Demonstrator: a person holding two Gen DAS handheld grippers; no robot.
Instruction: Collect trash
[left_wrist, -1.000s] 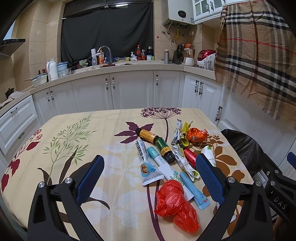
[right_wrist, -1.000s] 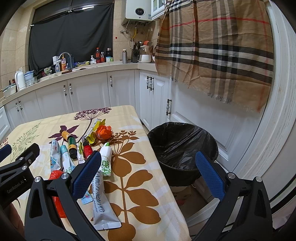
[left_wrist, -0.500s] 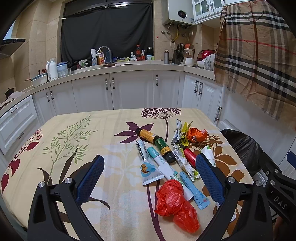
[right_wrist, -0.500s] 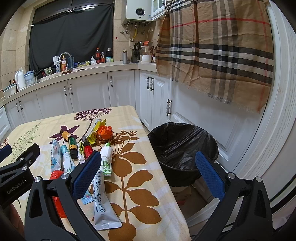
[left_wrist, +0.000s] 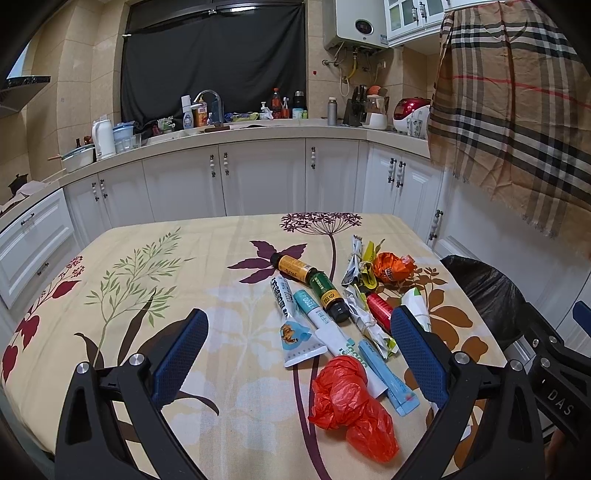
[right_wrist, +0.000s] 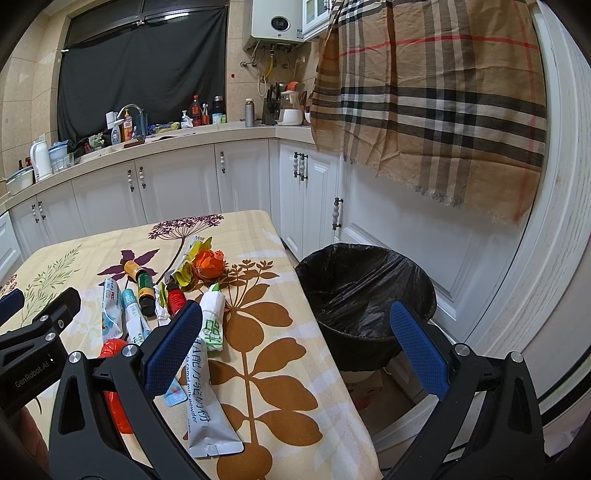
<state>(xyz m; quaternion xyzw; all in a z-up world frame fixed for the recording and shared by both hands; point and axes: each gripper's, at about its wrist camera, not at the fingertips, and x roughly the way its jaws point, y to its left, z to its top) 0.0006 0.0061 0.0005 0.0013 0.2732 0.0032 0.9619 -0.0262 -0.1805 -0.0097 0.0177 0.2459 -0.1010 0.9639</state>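
Observation:
Trash lies in a cluster on the flowered tablecloth (left_wrist: 147, 295): a crumpled red plastic bag (left_wrist: 351, 406), white and teal tubes (left_wrist: 291, 317), two small bottles (left_wrist: 317, 288), a red tube (left_wrist: 378, 310), an orange wrapper ball (left_wrist: 391, 266), crumpled paper. My left gripper (left_wrist: 299, 354) is open and empty, hovering above the table's near edge with the red bag between its fingers' line of sight. My right gripper (right_wrist: 295, 350) is open and empty, over the table's right edge beside a long white sachet (right_wrist: 205, 406). The black-lined trash bin (right_wrist: 365, 291) stands on the floor right of the table.
White kitchen cabinets (left_wrist: 258, 181) and a cluttered counter (left_wrist: 236, 122) run behind the table. A plaid cloth (right_wrist: 424, 103) hangs over the door on the right. The left half of the tablecloth (right_wrist: 258, 332) holds no objects.

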